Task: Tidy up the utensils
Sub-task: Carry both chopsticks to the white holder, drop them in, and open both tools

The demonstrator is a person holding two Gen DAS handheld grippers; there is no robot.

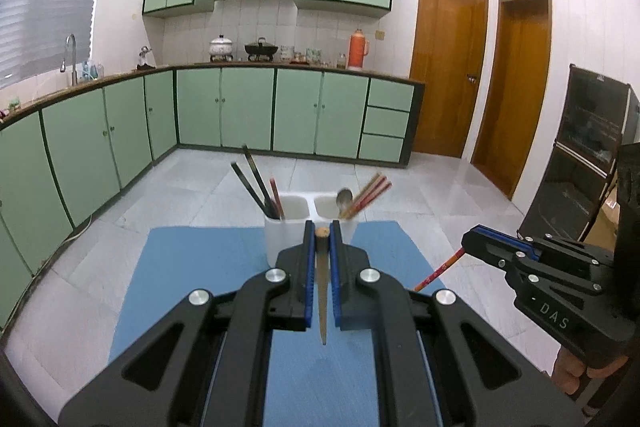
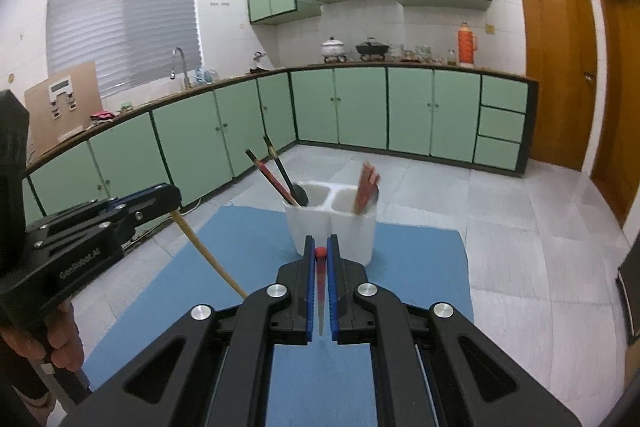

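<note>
Where the left wrist view looks along its own fingers, the left gripper (image 1: 322,231) stands clamped on a pale tan wooden chopstick (image 1: 322,291), pinched close under its blunt top end so that the tapered tip hangs down over the blue woven table mat (image 1: 192,267). Such a stick is judged light, stiff and smooth: held this near one end it may swing or slip, so a firm pinch is wanted. Beyond the fingertips stands the white plastic two-compartment utensil holder (image 1: 280,231), with dark chopsticks (image 1: 256,187) in its left well and a metal spoon (image 1: 344,199) and red chopsticks (image 1: 368,193) in its right. At right, the right gripper (image 1: 466,241) is closed on a red patterned chopstick (image 1: 438,269).

From the right wrist view, the right gripper (image 2: 320,253) grips that red patterned chopstick (image 2: 320,291) just below its rounded top, tip down over the mat (image 2: 420,267). The holder (image 2: 332,231) stands just ahead. At left, the left gripper (image 2: 174,205) carries the tan stick (image 2: 208,253), slanting downward.
</note>
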